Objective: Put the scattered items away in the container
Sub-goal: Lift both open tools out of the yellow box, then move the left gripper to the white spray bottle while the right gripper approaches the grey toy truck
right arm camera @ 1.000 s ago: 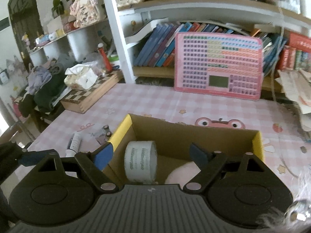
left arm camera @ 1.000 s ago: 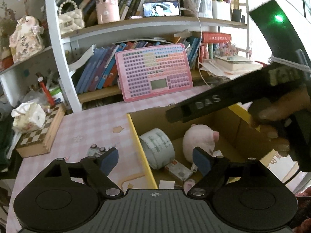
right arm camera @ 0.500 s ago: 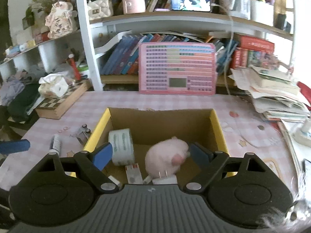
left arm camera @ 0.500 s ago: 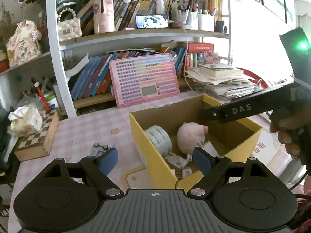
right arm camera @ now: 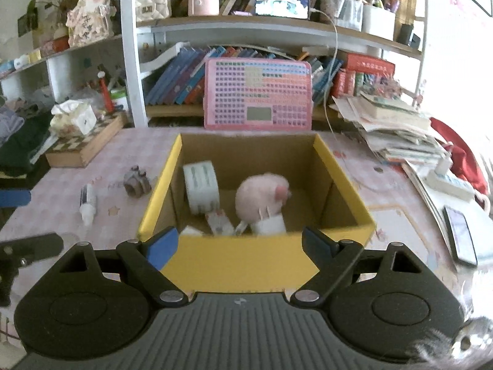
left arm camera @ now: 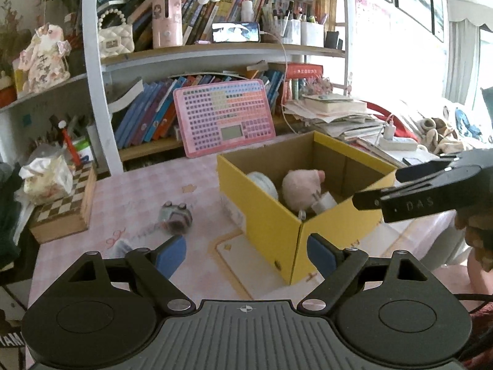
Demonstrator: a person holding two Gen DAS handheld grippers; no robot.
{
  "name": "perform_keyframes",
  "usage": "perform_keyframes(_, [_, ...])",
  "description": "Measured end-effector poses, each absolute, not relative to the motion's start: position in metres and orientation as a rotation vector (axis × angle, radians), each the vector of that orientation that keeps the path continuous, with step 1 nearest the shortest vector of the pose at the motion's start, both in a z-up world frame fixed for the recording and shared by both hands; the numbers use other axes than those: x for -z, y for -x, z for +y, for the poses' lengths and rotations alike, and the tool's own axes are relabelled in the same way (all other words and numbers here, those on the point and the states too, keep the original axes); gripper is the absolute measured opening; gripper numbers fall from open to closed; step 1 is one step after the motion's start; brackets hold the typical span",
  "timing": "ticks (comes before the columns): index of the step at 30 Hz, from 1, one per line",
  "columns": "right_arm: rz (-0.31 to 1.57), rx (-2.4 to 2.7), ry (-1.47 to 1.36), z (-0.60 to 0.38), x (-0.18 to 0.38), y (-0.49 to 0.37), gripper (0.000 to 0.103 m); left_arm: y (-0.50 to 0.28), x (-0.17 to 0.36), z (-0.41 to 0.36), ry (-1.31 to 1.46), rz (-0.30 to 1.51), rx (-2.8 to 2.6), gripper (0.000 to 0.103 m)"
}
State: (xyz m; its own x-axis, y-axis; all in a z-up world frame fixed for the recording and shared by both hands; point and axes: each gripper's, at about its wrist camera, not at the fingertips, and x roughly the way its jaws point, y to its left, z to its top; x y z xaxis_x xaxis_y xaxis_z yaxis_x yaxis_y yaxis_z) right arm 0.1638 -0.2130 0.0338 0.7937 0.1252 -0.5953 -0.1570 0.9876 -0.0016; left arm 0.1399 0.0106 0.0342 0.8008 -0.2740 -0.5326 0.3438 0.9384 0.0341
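Outside yellow box (right arm camera: 246, 265), white tube (right arm camera: 87, 200) lying flat, nozzle toward camera.

A white bookshelf (left arm camera: 95, 92) crammed with books rises behind the pink-checked desk (left arm camera: 138, 191); bright daylight floods from the window (left arm camera: 462, 61) at right.

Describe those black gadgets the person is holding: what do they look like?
Each gripper, left and right, is black plastic: a ribbed base, two round discs, silver screws, and angular jaws tipped with blue pads. From the side, the right one carries white "DAS" lettering.
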Motion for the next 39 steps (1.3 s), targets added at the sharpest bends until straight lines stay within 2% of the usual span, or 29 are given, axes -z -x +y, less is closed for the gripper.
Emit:
perform_keyframes(17, [0.762,-0.176,0.053,-0.156,-0.004,-0.117,0.087,-0.097,-0.008,0.049,-0.131,0.66,0.348,0.09])
perform_keyframes(27, [0.758,-0.304,0.141,-0.111,-0.004,-0.119,0.087,-0.092,-0.009,0.074,-0.097,0.662,0.257,0.091])
perform_keyframes(39, [0.707,-0.432,0.234,-0.08,-0.005,-0.136,0.079,-0.108,-0.006,0.085,-0.089,0.683,0.178,0.091])
